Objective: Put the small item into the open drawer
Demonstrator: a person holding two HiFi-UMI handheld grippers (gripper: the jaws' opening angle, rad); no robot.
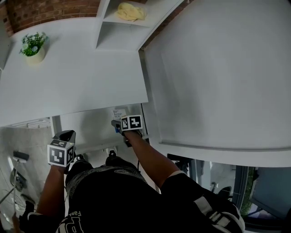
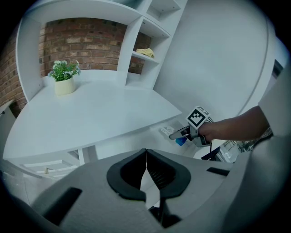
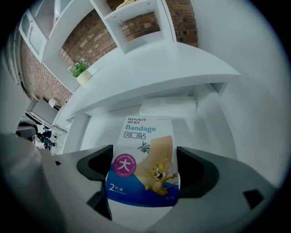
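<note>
A small bandage packet [image 3: 143,159], white and blue with a cartoon mouse, stands upright between the jaws of my right gripper [image 3: 143,168], which is shut on it. In the head view that gripper [image 1: 119,126] sits just under the desk's front edge, over the open white drawer [image 1: 93,129], and the packet [image 1: 118,113] pokes out ahead of it. Along the right gripper's jaws I see the drawer's white inside [image 3: 107,129]. My left gripper [image 1: 62,139] hangs lower left, apart from the drawer, jaws shut on nothing [image 2: 146,168]. It sees the right gripper [image 2: 179,134].
The white desk top [image 1: 72,77] overhangs the drawer. A potted plant [image 1: 32,45] stands at its far left; a yellow cloth [image 1: 131,11] lies on a shelf. A tall white panel [image 1: 218,68] closes the right side. A white folded thing [image 3: 168,107] lies at the drawer's back.
</note>
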